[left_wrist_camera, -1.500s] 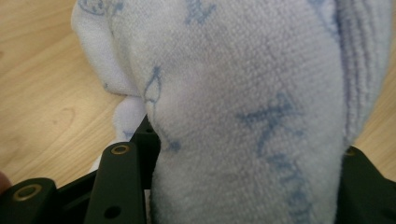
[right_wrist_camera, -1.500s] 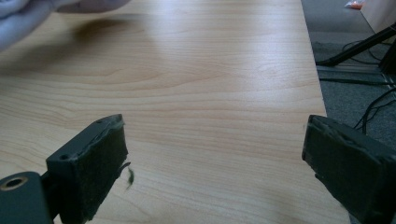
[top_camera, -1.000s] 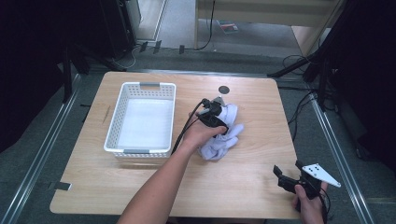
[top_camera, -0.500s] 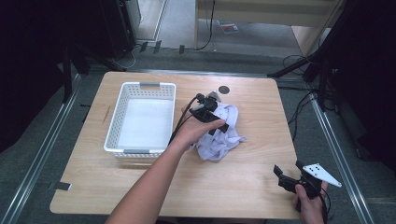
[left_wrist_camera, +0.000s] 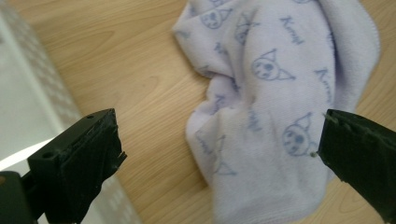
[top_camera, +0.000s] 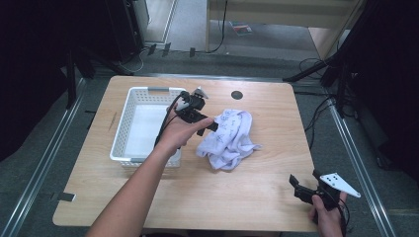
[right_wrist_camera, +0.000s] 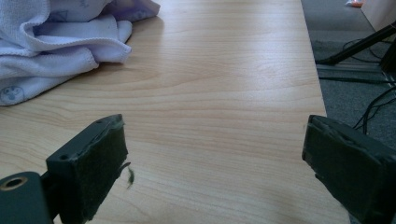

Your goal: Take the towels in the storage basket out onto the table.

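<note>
The lavender printed towel [top_camera: 227, 138] lies crumpled mid-desk, just right of the white basket [top_camera: 129, 129], in the high view; the left hand-held gripper [top_camera: 197, 116] hangs at its upper left edge, while the right hand-held gripper [top_camera: 309, 186] waits near the desk's [top_camera: 257, 197] front right corner, well apart. In the left gripper view its jaws stand wide apart over the towel's fold; closing low on a thick bunch would likely grip best. In the right gripper view its jaws gape above bare wood, with open room toward the right edge.
</note>
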`<state>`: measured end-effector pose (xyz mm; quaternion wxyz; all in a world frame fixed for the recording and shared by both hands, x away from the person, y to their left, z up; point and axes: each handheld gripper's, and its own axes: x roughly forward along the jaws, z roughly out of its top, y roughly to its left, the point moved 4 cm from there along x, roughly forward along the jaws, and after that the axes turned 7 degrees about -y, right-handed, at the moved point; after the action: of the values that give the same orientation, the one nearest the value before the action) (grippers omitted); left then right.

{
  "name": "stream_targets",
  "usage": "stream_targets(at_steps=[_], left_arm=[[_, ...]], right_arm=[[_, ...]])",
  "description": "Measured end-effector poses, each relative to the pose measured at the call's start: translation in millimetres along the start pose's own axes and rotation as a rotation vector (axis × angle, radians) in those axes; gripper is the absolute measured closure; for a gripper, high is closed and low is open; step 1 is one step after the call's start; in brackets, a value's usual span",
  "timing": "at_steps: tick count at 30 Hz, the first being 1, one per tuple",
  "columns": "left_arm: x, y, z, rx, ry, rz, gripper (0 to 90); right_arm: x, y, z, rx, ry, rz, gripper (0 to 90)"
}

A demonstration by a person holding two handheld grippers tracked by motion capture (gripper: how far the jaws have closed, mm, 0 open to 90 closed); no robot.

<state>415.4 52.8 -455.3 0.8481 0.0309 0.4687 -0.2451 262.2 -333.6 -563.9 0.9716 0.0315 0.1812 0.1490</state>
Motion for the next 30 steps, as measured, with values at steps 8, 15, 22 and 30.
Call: stream_targets(at_steps=[8, 15, 22, 30], left_arm=[[-24.8, 32.6, -5.7, -0.036, -0.043, 0.044, 0.0], [-39.7, 62.6, -23.9, -0.069, -0.077, 0.078, 0.0], [-59.7, 91.3, -46.3, -0.102, -0.131, 0.127, 0.0], [-83.7, 115.8, -72.1, -0.137, -0.190, 0.168, 0.0]], right_arm=[[0.2, 0.0, 0.0, -0.002, 0.001, 0.001, 6.5], [0.3, 0.0, 0.0, -0.002, 0.002, -0.002, 6.4], [0.7, 0.3, -0.1, -0.005, 0.005, -0.004, 6.4], [1.0, 0.5, -0.2, -0.012, 0.008, -0.011, 6.5]])
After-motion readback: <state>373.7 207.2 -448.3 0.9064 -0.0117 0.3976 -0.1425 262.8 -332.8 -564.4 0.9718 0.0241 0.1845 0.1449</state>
